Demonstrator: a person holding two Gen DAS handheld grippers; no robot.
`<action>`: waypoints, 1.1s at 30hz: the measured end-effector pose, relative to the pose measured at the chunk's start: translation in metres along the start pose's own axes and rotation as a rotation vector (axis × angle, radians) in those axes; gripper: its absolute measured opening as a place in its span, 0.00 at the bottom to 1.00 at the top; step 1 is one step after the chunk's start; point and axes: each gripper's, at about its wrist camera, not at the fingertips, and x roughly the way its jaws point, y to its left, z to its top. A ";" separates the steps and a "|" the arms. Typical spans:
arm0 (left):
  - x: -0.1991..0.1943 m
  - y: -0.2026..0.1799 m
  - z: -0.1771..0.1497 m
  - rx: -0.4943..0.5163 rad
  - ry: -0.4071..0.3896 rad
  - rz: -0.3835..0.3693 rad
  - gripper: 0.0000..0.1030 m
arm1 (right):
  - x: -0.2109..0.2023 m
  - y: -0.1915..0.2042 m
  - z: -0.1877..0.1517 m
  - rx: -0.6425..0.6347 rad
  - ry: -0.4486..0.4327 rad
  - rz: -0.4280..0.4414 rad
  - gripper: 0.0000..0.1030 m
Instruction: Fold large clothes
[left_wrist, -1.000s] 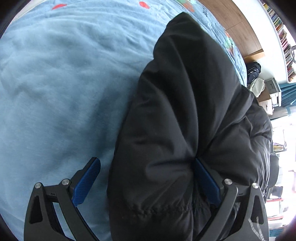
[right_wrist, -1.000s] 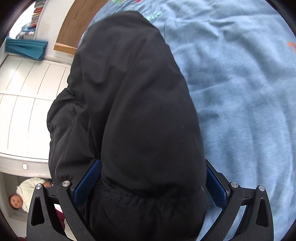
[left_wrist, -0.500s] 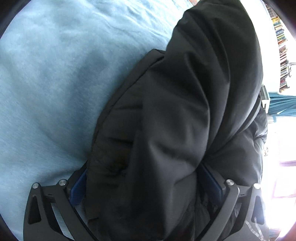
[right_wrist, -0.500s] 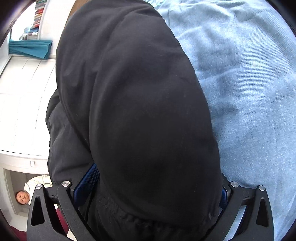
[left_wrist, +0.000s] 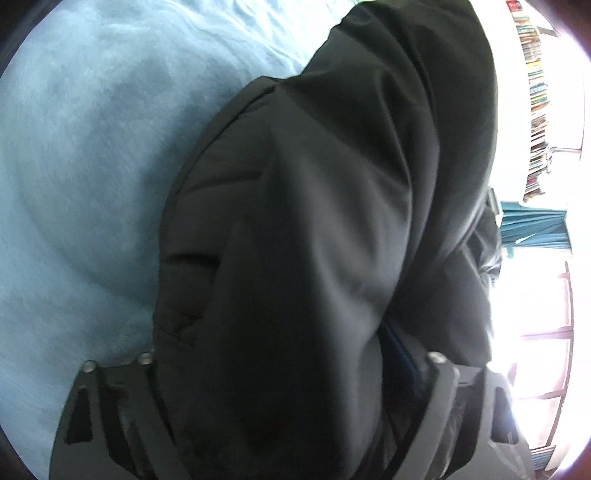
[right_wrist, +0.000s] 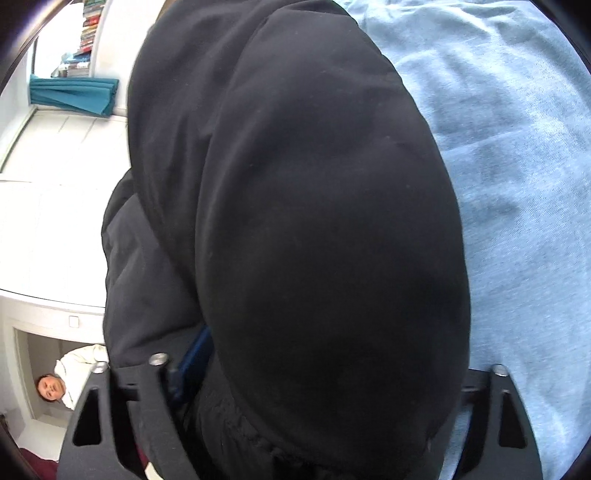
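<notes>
A bulky black padded jacket of smooth, puffy fabric (left_wrist: 314, 258) fills the middle of both wrist views and lies on a pale blue bedspread (left_wrist: 81, 166), which is seen at the left of the left view and at the right of the right view.

The left gripper (left_wrist: 291, 373) has just been closing its jaws, and a thick roll of the jacket is bunched between them; the blue pads are almost buried in fabric, so the jaws are judged clamped on the jacket. The right gripper (right_wrist: 332, 373) has likewise just been closing and is clamped on another thick fold (right_wrist: 325, 240), with only one blue pad showing at lower left.

Several risks are judged from this. The slick shell may be gripped without the padding beneath, so the bundle could slide out when lifted. Trapped air may let the folds spring open once released. Because each camera is nearly covered, the edges cannot be checked, and an uneven fold could go unnoticed.
</notes>
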 end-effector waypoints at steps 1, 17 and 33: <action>0.001 0.002 -0.006 -0.011 -0.012 -0.022 0.64 | 0.001 0.001 -0.001 0.001 -0.007 0.022 0.67; -0.076 -0.073 -0.090 0.150 -0.138 -0.194 0.22 | -0.042 0.121 -0.037 -0.187 -0.159 0.149 0.25; -0.143 -0.016 -0.141 0.201 -0.098 -0.087 0.22 | -0.082 0.073 -0.112 -0.124 -0.107 0.115 0.26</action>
